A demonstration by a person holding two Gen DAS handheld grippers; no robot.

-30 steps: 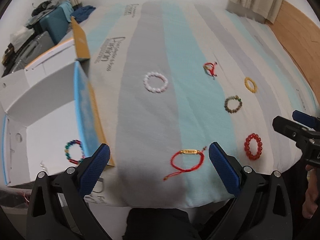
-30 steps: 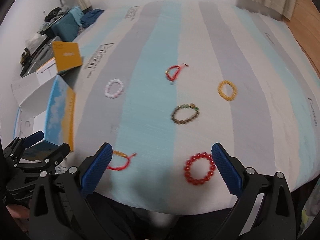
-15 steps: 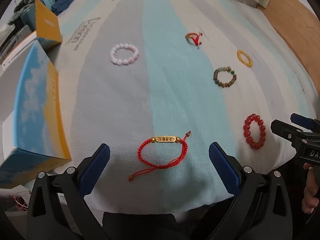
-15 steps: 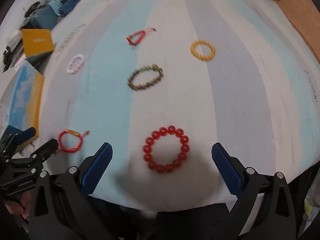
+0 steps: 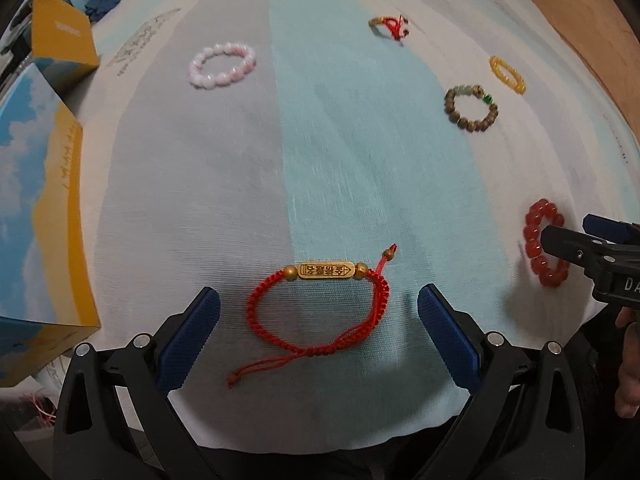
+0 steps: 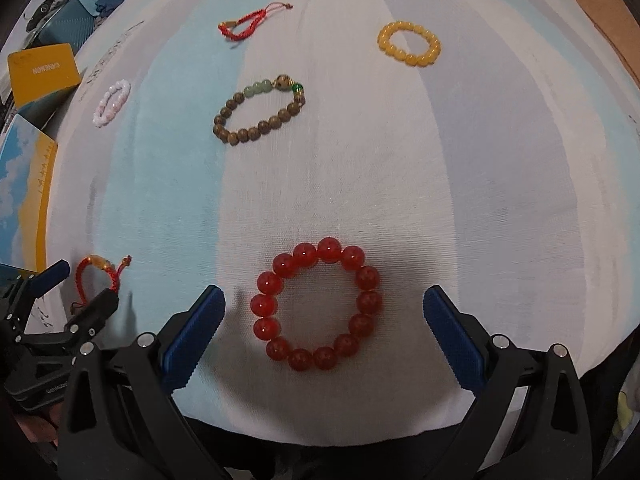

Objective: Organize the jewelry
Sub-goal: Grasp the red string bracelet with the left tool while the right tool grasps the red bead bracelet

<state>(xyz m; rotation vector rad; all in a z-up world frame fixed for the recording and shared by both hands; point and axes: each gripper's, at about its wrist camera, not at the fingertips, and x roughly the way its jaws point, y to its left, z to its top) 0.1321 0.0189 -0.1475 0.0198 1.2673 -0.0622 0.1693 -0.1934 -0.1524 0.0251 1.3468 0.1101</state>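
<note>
I am holding the left gripper wide over the red cord bracelet, which is lying flat on the striped bed cover at lower centre of the left view, its gold plate facing away from me. The right gripper is also gaping wide, bracketing the red bead bracelet at lower centre of the right view. Neither is touching anything yet.

To do this well I am judging I should drop each gripper straight down and close across one side of the loop, not the whole ring. The cord is thin and limp, so pinching at the gold plate looks safest; the loose tail at lower left could snag. The round beads may roll out of the pads.

Further up the frame are lying the brown bead bracelet, yellow bead bracelet, pink bead bracelet and a small red cord piece, all well apart. The blue-and-yellow box is sitting at the left edge. Nothing is blocking either pick.
</note>
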